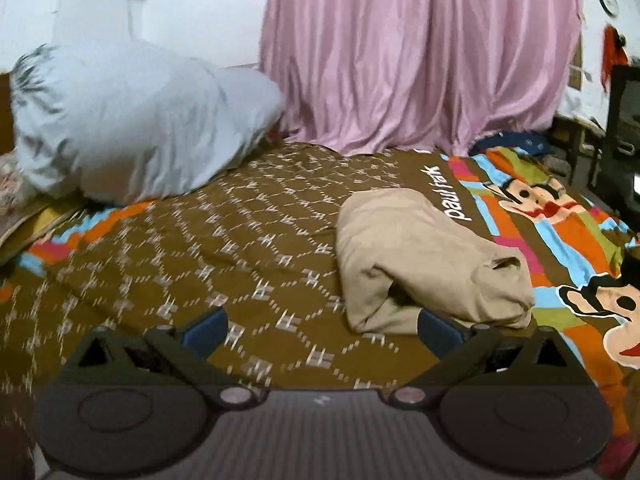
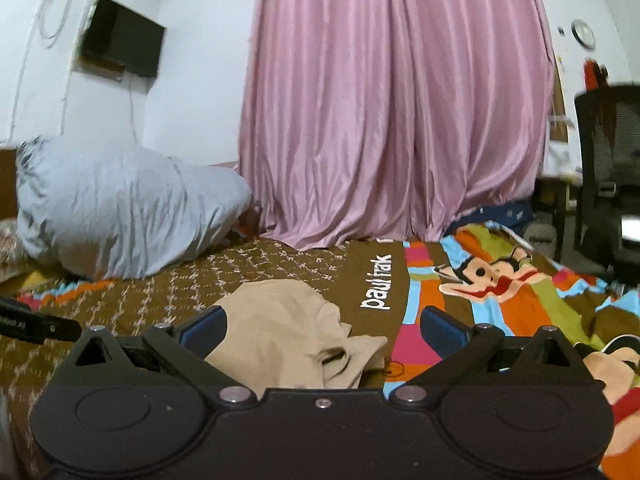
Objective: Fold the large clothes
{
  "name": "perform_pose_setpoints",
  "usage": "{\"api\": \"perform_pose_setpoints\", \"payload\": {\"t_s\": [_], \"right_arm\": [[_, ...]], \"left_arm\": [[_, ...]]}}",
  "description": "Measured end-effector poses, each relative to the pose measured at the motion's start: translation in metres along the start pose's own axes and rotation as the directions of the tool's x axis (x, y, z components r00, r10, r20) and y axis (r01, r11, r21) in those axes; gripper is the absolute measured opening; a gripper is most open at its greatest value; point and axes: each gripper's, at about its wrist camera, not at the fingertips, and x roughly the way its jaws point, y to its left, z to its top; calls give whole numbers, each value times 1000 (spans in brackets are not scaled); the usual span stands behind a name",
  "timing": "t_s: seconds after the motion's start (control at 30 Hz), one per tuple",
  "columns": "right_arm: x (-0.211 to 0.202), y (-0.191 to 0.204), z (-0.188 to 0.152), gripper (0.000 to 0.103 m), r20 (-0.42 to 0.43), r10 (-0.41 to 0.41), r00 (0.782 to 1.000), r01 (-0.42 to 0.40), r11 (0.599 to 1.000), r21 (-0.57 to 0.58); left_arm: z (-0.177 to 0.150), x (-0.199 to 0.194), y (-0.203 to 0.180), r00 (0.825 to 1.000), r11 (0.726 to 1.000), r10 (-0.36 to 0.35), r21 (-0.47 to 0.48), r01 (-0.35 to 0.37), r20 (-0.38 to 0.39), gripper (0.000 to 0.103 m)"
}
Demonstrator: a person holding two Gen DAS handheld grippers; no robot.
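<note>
A beige garment (image 1: 424,256) lies folded in a thick bundle on the brown patterned bedspread (image 1: 224,248). My left gripper (image 1: 322,330) is open and empty, just in front of the bundle, which sits off its right finger. In the right wrist view the same beige garment (image 2: 288,332) lies between and just beyond the open fingers of my right gripper (image 2: 322,330), which holds nothing. The tip of the other gripper (image 2: 36,326) shows at the left edge of that view.
A large pale blue pillow (image 1: 132,120) lies at the back left of the bed. A pink curtain (image 1: 416,52) hangs behind the bed. The bedspread's striped cartoon part (image 1: 560,232) lies to the right. A black chair (image 2: 612,168) stands at the far right.
</note>
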Motion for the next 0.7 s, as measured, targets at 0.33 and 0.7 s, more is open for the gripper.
{"api": "perform_pose_setpoints", "payload": {"t_s": [0.33,0.7], "right_arm": [[0,17,-47,102,-135,65,989,-66,998,-9],[14,13,-52,102,-185,87,979,-78,995,55]], "left_arm": [[-49,18,2,1000,999,-12,-47,12,13,102],[-56,21,-2,1000,999,-9,-42,9,-5,102]]}}
